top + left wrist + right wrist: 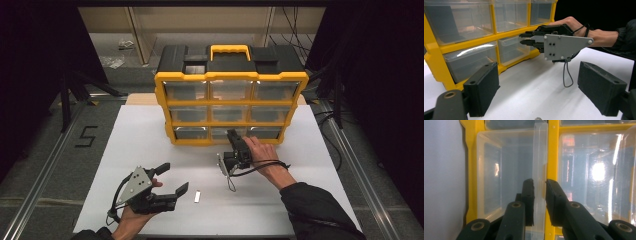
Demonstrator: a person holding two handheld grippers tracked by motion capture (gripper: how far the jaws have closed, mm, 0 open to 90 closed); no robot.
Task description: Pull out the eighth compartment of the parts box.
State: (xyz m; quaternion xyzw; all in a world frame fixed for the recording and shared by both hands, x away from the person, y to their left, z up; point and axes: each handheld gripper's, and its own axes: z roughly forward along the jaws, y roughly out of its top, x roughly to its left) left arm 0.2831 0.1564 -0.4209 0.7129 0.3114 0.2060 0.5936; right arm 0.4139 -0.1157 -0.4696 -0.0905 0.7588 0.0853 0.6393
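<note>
One drawer (506,173) (bottom row) is pinched at its lip by the right gripper (539,187), barely out; left gripper (167,177) gapes empty.

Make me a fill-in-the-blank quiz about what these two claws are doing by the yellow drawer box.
1. The right claw grips the lip of a clear ____ in the box's bottom row.
2. The left claw rests on the table with its jaws ____.
3. A small metal piece lies on the table nearest the ____ claw.
4. The box's carry handle is ____ in colour.

Missing words: drawer; open; left; yellow
</note>
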